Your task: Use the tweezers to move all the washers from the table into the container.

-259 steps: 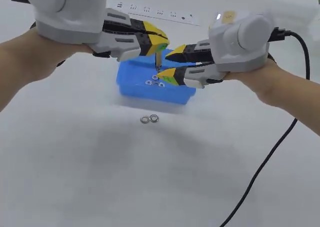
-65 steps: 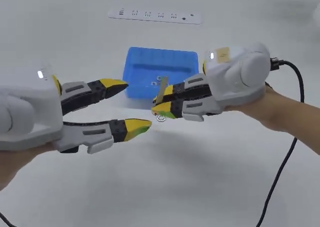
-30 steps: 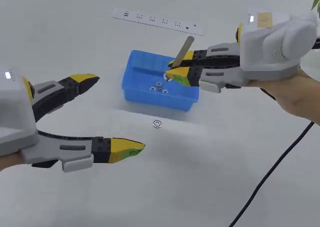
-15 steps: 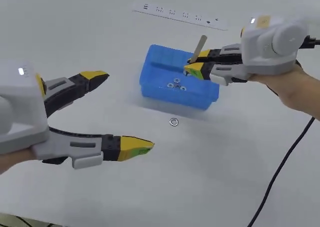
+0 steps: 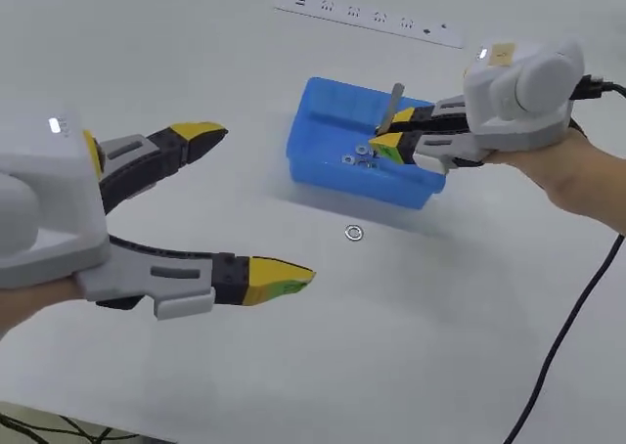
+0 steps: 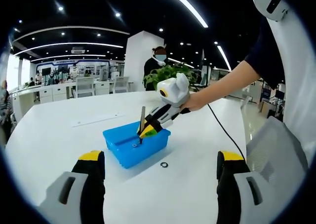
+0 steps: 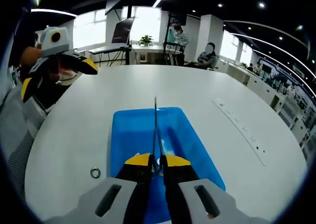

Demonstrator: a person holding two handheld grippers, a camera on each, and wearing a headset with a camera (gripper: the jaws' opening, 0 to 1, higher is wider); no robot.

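While poised over the container [image 5: 333, 121], clamps tweezers [image 5: 393, 107] in right gripper [image 5: 377, 146]; holds left gripper [image 5: 264, 203] wide apart near it, with one washer [image 5: 354, 233] on worktop [image 5: 391, 346] just beside container.

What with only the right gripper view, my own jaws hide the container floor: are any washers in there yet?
Observer: Yes. In the head view a few washers lie in the blue container, clustered by the lower end of the tweezers. I can't count them exactly.
Operator: And my other hand, is it carrying anything?
Observer: No. In the left gripper view, the left gripper has its jaws wide apart with nothing between them. In the head view, it's off to the left of the container.
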